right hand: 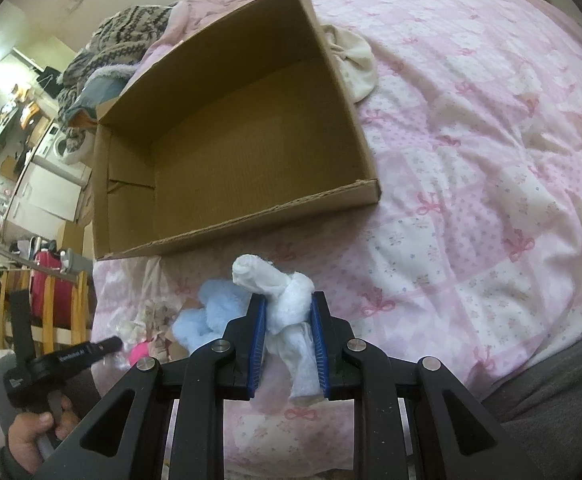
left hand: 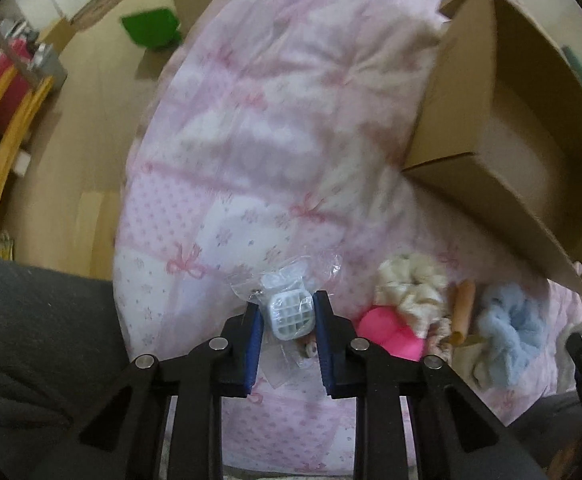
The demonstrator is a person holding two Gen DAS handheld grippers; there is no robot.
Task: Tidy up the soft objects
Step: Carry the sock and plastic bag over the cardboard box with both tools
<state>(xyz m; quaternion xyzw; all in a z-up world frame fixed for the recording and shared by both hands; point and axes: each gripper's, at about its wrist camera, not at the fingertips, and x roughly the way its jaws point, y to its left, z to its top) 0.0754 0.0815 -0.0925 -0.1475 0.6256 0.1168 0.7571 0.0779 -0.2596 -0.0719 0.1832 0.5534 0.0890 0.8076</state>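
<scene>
In the left wrist view my left gripper [left hand: 287,300] points down at the pink bedspread [left hand: 251,140], and its blue pads press on a small white grid block in a clear plastic bag [left hand: 291,314]. Right of it lie a pink soft item [left hand: 387,332], a cream scrunchie [left hand: 407,284] and a fluffy blue scrunchie [left hand: 507,324]. An open cardboard box [left hand: 471,168] stands beyond them. In the right wrist view my right gripper [right hand: 288,297] is shut on a knotted white cloth [right hand: 287,308], just in front of the box [right hand: 251,220]. The blue scrunchie [right hand: 207,316] lies to its left.
A cardboard tube [left hand: 463,308] lies between the scrunchies. A cream cloth [right hand: 355,60] sits behind the box's right wall, and a patterned knit pile [right hand: 131,28] behind the box. A person's hand [right hand: 31,436] holds the left gripper's handle. Wooden rails [left hand: 7,128] and floor lie off the bed's left edge.
</scene>
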